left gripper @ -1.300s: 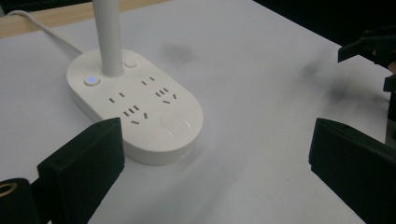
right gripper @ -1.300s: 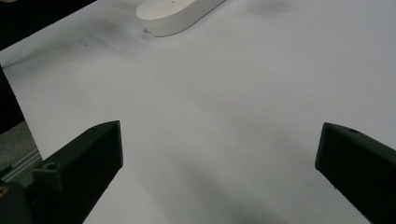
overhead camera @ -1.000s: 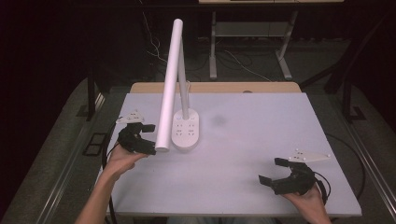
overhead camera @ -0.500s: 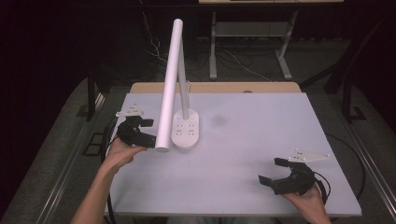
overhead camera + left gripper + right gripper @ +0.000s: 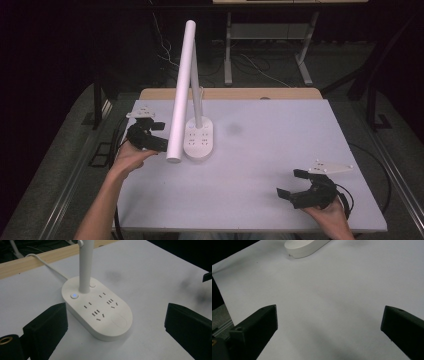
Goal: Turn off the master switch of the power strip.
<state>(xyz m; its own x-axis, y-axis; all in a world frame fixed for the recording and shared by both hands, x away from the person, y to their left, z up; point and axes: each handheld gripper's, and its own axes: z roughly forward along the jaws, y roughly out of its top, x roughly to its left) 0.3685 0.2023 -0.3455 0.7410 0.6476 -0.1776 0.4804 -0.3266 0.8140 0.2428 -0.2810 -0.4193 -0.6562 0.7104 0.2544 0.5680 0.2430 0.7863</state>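
A white desk lamp stands left of centre on the table, and its oval base (image 5: 200, 141) carries several sockets. A long white tube head (image 5: 182, 85) slants from the stem toward the near left. My left gripper (image 5: 161, 136) sits just left of the base, open and holding nothing. In the left gripper view the base (image 5: 100, 312), its stem (image 5: 85, 265) and a blue-lit button (image 5: 74, 295) lie between and beyond the left gripper's (image 5: 116, 315) spread jaws. My right gripper (image 5: 289, 183) rests open near the table's front right. The right gripper (image 5: 329, 320) faces bare tabletop, with the base (image 5: 304, 246) far off.
The pale table (image 5: 280, 145) has a wooden strip (image 5: 230, 93) along its far edge. The lamp's white cable (image 5: 45, 263) runs back over that strip. Beyond the table stand another desk's metal legs (image 5: 228, 55) and loose floor cables (image 5: 250, 62).
My left gripper has moved a little farther up the table's left side, closer to the lamp base. The right gripper and the lamp have stayed put.
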